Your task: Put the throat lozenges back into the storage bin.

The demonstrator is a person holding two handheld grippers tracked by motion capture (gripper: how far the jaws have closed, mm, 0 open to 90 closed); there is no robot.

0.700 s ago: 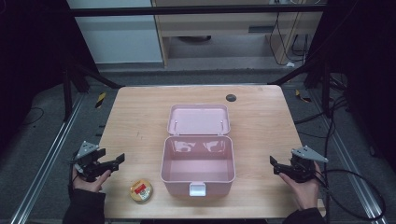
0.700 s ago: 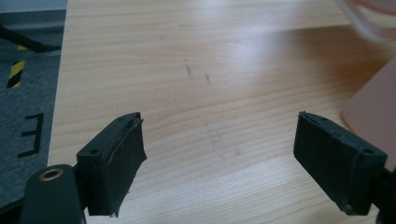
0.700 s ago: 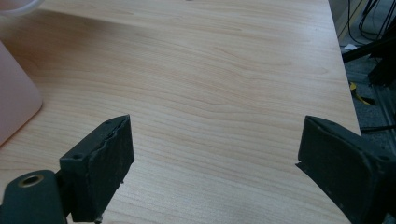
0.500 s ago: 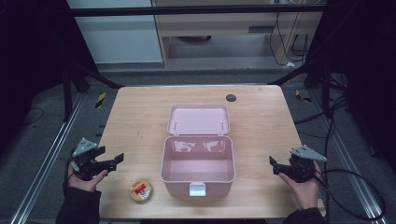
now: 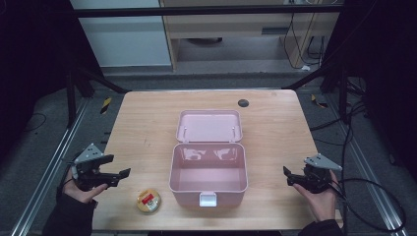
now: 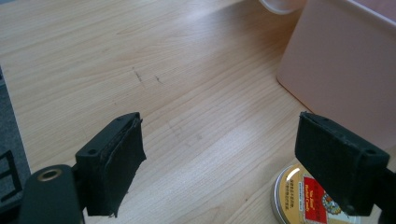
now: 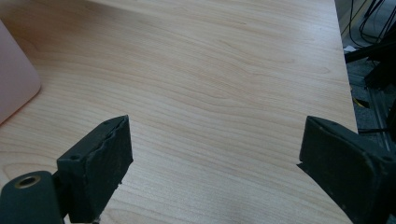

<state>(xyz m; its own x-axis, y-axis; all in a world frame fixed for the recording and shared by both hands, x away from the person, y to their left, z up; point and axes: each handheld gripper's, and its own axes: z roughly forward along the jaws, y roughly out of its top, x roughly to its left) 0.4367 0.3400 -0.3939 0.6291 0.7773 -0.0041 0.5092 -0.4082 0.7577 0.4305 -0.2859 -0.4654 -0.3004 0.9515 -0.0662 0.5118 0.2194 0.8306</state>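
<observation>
Standing at the near edge of the wooden table (image 5: 147, 118), a person holds a gripper in each hand. Left gripper (image 5: 119, 175) sits over the table's left edge, jaws pointing toward the middle; in the left gripper view (image 6: 219, 163) they stand wide apart with bare wood between them and nothing held. A small round tin (image 5: 148, 201) with a gold rim and red-and-yellow label lies on the table near the front edge, just beside the front left corner of the pink box (image 5: 208, 172). In the left gripper view the tin (image 6: 299, 198) is partly behind the right-hand jaw, not gripped.

Pink plastic box is open at table centre, its lid (image 5: 209, 126) laid back flat behind it, a white latch (image 5: 207, 199) at the front wall. Interior looks empty from the high view.

Right gripper (image 5: 289, 175) is near the table's right front edge, pointing toward the box, well apart from it. Its jaws in the right gripper view (image 7: 215, 163) are spread wide over bare wood, holding nothing. A small dark disc (image 5: 243, 103) lies near the far edge.
</observation>
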